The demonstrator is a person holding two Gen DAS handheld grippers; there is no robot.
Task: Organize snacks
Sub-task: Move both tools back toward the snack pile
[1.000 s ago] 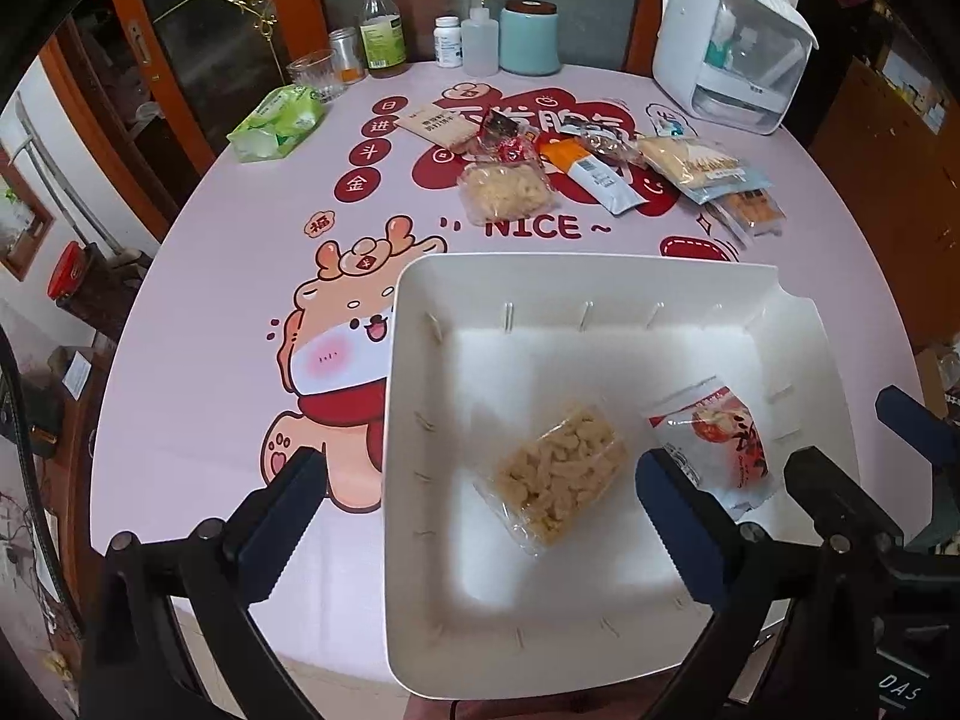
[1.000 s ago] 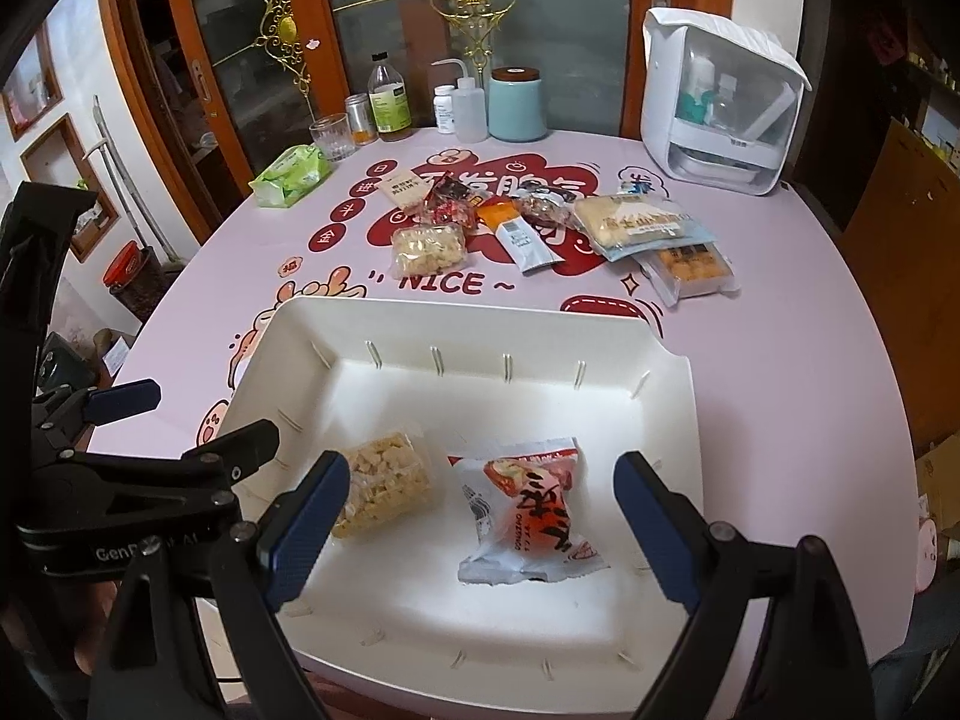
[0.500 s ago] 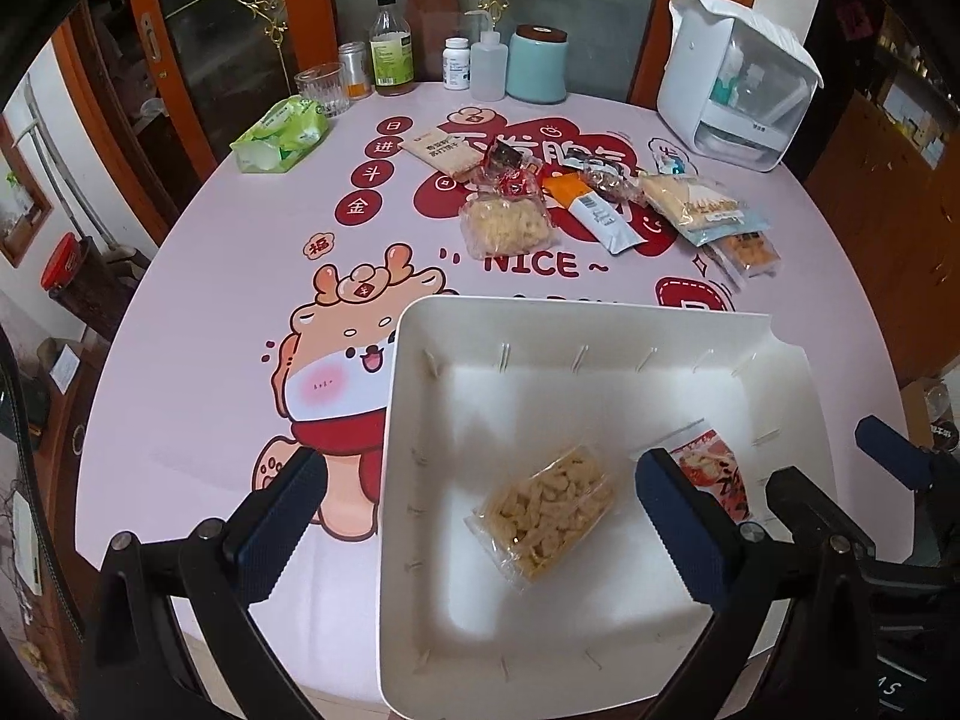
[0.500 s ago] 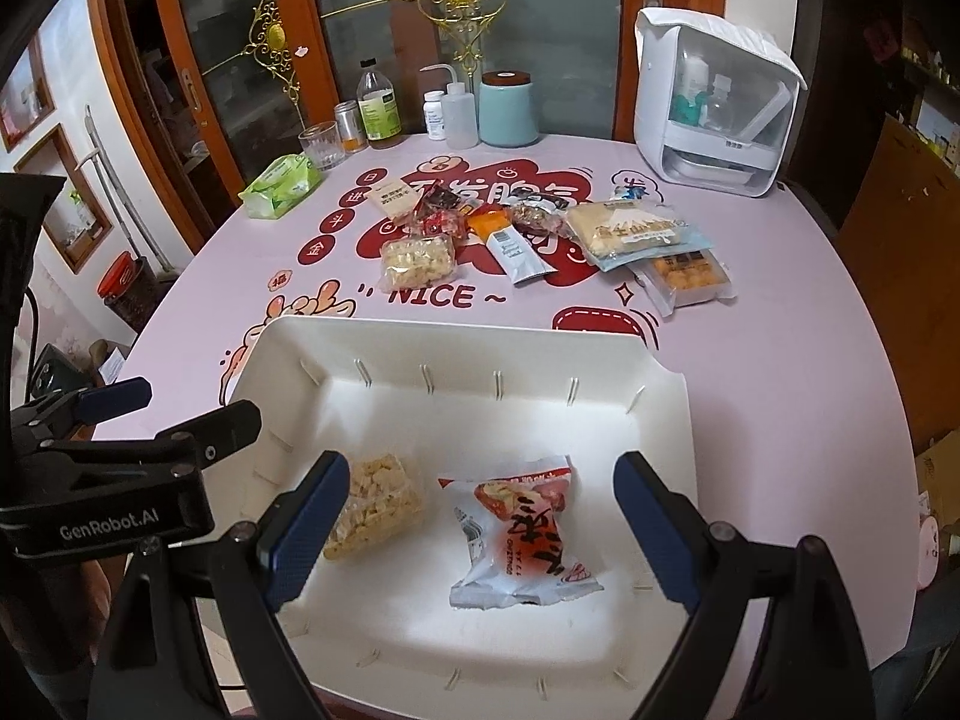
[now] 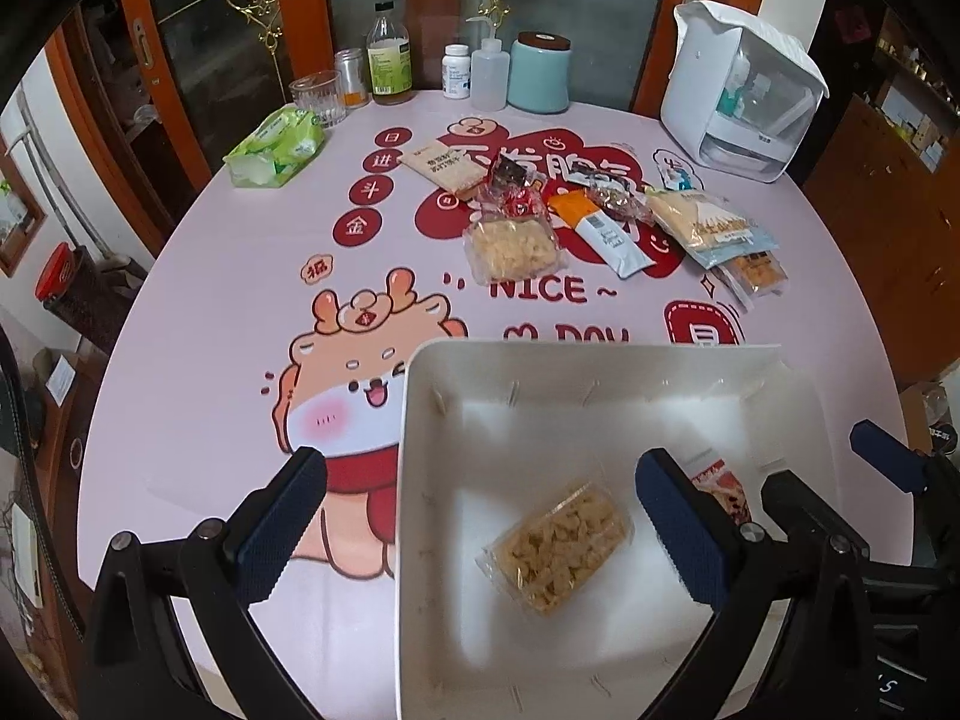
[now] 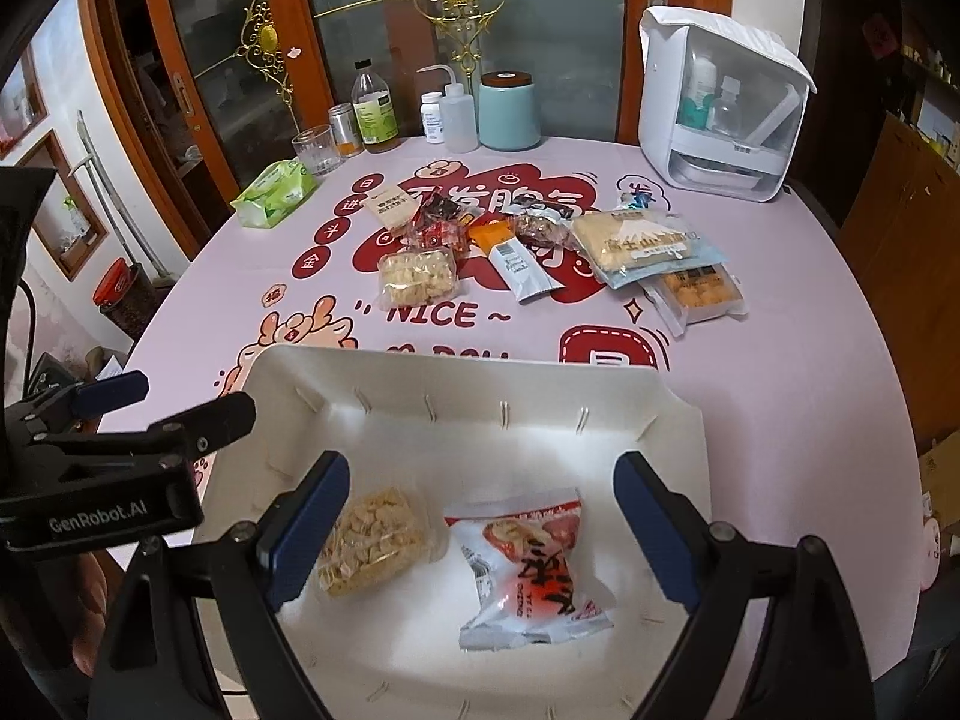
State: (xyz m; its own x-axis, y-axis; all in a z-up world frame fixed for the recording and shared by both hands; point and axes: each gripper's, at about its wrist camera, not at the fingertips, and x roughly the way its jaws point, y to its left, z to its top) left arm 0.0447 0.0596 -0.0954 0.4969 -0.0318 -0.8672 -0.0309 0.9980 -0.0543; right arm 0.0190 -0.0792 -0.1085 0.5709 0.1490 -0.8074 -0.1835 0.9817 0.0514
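Two snacks lie in the white tray; your left claw and right claw hang released above it. Beyond the tray, piled packets overlap, so you risk grabbing two.

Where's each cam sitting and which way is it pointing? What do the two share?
Left wrist: on the left tongs, above the tray's left edge, facing the far bottles; the right tongs show at its right.
Right wrist: on the right tongs, above the tray's middle and the red packet, facing the same way; the left tongs show at its left.
Shared: tray, clear bag of puffs, the snack pile, the white dispenser.
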